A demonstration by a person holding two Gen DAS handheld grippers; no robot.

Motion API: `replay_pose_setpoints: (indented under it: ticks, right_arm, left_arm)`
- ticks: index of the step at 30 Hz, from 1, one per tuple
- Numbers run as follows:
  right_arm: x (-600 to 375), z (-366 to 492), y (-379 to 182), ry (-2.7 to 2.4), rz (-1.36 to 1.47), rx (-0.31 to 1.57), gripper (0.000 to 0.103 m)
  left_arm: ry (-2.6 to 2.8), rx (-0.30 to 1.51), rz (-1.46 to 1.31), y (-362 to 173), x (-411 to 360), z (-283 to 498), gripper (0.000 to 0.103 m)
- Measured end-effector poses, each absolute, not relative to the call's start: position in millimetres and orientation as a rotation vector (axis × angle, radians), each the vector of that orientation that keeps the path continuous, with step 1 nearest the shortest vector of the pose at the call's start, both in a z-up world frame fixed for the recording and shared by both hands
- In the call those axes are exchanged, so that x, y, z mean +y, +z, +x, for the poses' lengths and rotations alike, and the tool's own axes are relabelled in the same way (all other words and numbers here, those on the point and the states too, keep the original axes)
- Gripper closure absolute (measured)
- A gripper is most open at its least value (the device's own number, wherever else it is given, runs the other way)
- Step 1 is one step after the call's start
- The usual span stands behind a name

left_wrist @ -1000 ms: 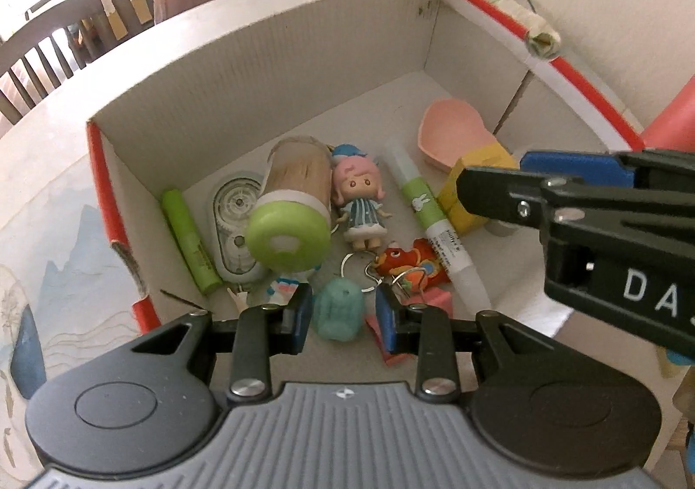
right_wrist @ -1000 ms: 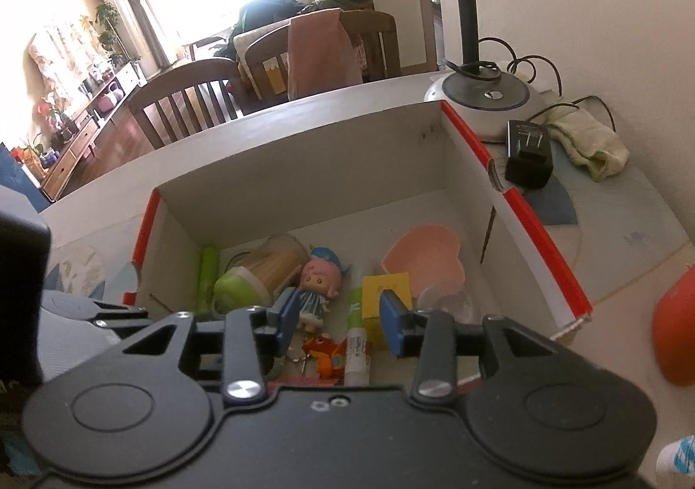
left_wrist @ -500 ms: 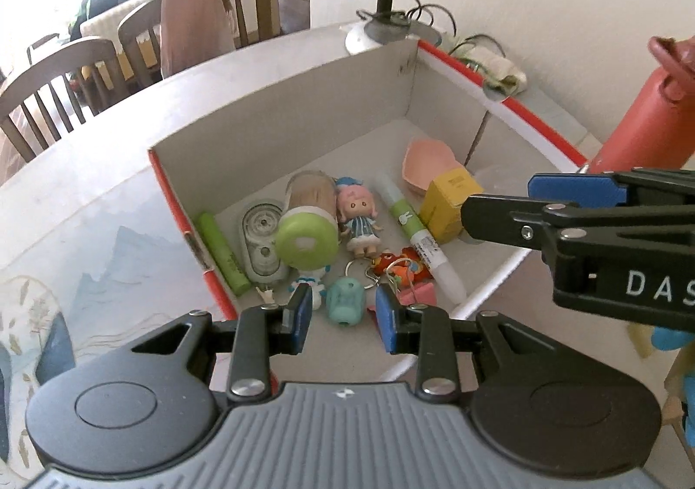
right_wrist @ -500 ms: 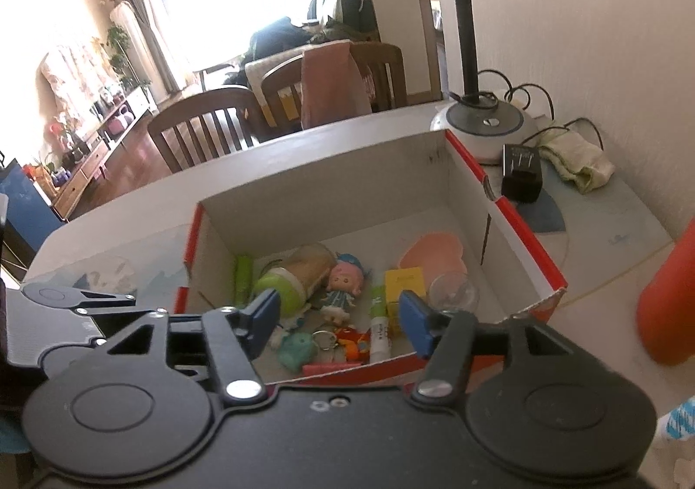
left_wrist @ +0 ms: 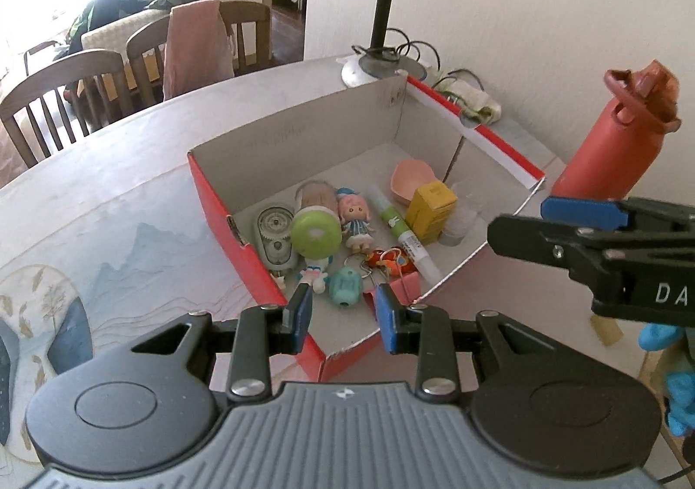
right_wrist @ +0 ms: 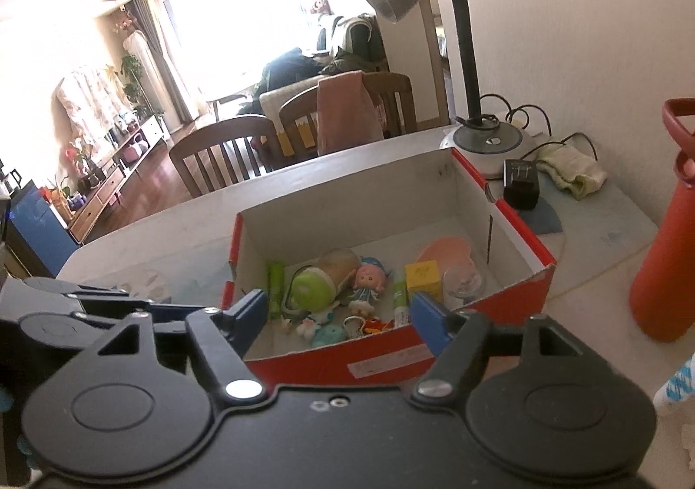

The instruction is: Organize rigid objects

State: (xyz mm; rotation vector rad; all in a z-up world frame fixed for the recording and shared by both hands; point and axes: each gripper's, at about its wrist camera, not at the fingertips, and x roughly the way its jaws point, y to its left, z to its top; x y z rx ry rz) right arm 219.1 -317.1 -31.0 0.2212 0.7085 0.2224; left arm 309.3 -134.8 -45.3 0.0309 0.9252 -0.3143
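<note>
A red cardboard box [left_wrist: 217, 202] [right_wrist: 527, 247] stands on the table and holds several small things: a green-capped tube [left_wrist: 315, 230] [right_wrist: 310, 291], a pink-haired doll [left_wrist: 356, 219] [right_wrist: 369, 280], a yellow box [left_wrist: 432, 206] [right_wrist: 423, 276], a glue stick [left_wrist: 404, 234], a teal toy [left_wrist: 344, 289], a pink dish [left_wrist: 410, 180]. My left gripper [left_wrist: 343, 313] is open and empty above the box's near corner. My right gripper [right_wrist: 336, 321] is open and empty, held back above the box's near wall.
A red water bottle [left_wrist: 608, 141] [right_wrist: 664, 245] stands right of the box. A desk lamp [right_wrist: 486, 137] with cables, a black adapter [right_wrist: 521, 182] and a cloth [right_wrist: 573, 169] are behind it. Wooden chairs [left_wrist: 65, 98] stand past the table's far edge.
Both grippers have pulled up and back from inside the box; the whole box now shows. The right gripper's jaws have opened wider. The things in the box have not moved.
</note>
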Motion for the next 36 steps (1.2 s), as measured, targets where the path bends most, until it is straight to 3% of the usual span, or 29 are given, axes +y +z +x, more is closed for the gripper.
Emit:
replay_pose_setpoints:
  ticks: [13,14,16,22,24,32,35,36]
  right_arm:
    - [-292.8,179.2,-18.6,0.262,0.186,0.645,0.014]
    - [-291.4,177.1,-18.1,0.263,0.185,0.643,0.013]
    - [-287.8,173.3,-17.2,0.268,0.184,0.64,0.01]
    - [-275.8,160.4,-13.5,0.282,0.172,0.623,0.004]
    - [-272.2,155.8,-11.7,0.286,0.168,0.615,0.001]
    - [-258.9,141.5,-7.3,0.292,0.147,0.604,0.001]
    - [-259.1,138.6,-6.4,0.288,0.152,0.6,0.001]
    - [-259.0,136.8,-5.7,0.286,0.152,0.599,0.001]
  left_arm:
    - [-0.319,0.882,0.001,-24.2,-109.1,272.4,0.07]
    - [-0.319,0.88,-0.002,-23.5,-106.2,269.8,0.065]
    - [-0.315,0.865,-0.009,-21.3,-100.0,262.8,0.031]
    - [-0.312,0.843,-0.033,-17.5,-88.1,247.0,0.029]
    - [-0.311,0.839,-0.038,-16.7,-84.5,242.1,0.022]
    - [-0.316,0.832,-0.069,-16.2,-72.3,226.9,0.016]
    - [-0.319,0.825,-0.076,-16.8,-68.8,222.4,0.009]
    - [-0.323,0.821,-0.084,-16.7,-66.9,220.3,0.0]
